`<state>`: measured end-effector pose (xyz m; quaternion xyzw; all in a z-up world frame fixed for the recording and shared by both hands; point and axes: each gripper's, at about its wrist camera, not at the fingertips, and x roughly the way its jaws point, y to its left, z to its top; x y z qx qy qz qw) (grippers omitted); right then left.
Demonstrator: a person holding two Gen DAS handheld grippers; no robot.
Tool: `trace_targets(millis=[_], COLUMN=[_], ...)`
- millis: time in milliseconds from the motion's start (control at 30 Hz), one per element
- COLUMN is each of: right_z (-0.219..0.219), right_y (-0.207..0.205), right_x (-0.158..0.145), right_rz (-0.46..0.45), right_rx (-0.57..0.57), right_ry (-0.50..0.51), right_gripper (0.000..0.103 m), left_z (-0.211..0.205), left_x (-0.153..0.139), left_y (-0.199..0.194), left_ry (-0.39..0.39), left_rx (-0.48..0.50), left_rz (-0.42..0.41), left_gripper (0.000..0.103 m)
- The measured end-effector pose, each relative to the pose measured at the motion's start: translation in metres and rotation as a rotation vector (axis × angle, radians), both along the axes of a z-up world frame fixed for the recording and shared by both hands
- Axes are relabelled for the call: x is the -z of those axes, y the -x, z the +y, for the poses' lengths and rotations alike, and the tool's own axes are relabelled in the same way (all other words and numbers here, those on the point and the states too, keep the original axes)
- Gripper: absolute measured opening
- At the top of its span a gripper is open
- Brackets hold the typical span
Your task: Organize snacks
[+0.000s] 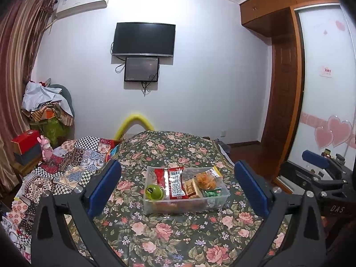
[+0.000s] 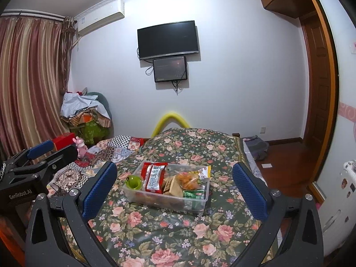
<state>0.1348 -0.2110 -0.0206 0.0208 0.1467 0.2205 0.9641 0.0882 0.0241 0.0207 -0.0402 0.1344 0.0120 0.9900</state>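
Observation:
A clear plastic box (image 1: 220, 202) (image 2: 201, 203) stands on the floral cloth. In it lie a green round cup (image 1: 152, 191) (image 2: 134, 181), a red snack packet (image 1: 175, 183) (image 2: 154, 176), a tan wrapped biscuit (image 1: 191, 188) (image 2: 172, 187), an orange snack bag (image 1: 205, 180) (image 2: 189, 181) and a green packet (image 1: 212, 193) (image 2: 193, 194). My left gripper (image 1: 178, 191) is open and empty, held above the cloth in front of the box. My right gripper (image 2: 174, 191) is open and empty, also in front of the box.
The floral cloth (image 1: 169, 231) (image 2: 155, 227) covers a raised surface. A patchwork quilt (image 1: 66, 166) lies to the left, with a pink toy rabbit (image 1: 46, 148) and a red box (image 1: 24, 142). A wardrobe (image 1: 282, 77) stands on the right.

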Motion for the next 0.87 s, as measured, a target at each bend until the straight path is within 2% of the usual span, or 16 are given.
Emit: trace_targets(millis=[300, 867], right_z=[0.0, 0.0], right_y=[0.0, -0.001], right_x=[0.0, 0.006], right_rz=[0.003, 0.016], right_rx=[0.0, -0.001], right_ry=[-0.001, 0.009], right_gripper=[0.103, 0.103], left_z=[-0.003, 0.002], left_x=[0.001, 0.01], left_y=[-0.001, -0.009], left_ry=[-0.02, 0.018], left_rx=[0.0, 0.025], left_rz=[0.003, 0.056], left_gripper=[0.103, 0.103])
